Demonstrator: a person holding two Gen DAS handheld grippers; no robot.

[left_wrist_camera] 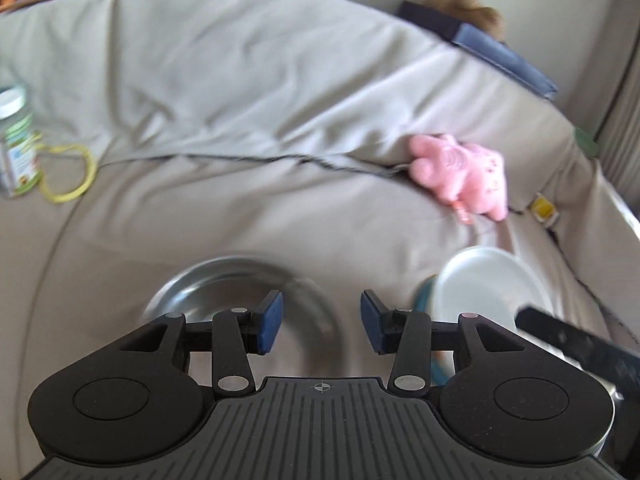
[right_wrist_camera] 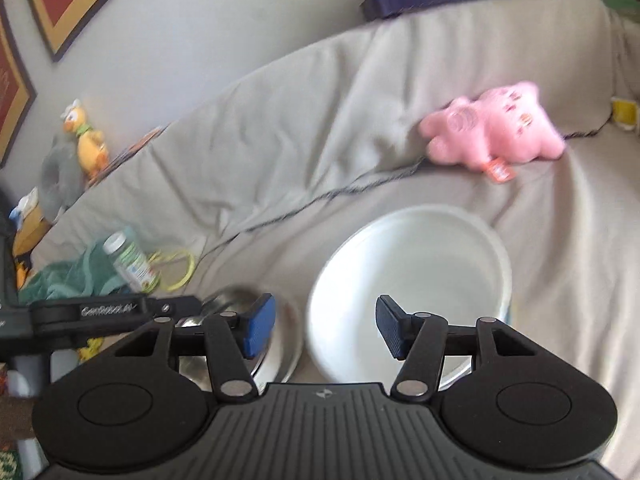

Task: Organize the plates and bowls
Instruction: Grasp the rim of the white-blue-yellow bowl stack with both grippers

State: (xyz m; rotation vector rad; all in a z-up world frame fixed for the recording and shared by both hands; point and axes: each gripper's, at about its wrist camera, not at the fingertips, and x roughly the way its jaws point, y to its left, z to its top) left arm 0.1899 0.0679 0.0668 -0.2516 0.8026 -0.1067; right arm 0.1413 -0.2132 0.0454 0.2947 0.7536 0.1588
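On the sofa seat (right_wrist_camera: 540, 240) the metal bowl (right_wrist_camera: 276, 344) lies just left of the plate (right_wrist_camera: 412, 280); the plush toy (right_wrist_camera: 496, 128) lies behind the plate, the bottle (right_wrist_camera: 128, 260) far left

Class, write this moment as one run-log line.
left tool: open, empty | right tool: open, empty | steel bowl, white plate: on sofa

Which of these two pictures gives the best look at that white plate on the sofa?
The right wrist view. There the white plate fills the middle of the picture, nearly all of its round rim showing beyond the right gripper. The left wrist view catches it only at the right side, smaller and partly hidden behind gripper parts.
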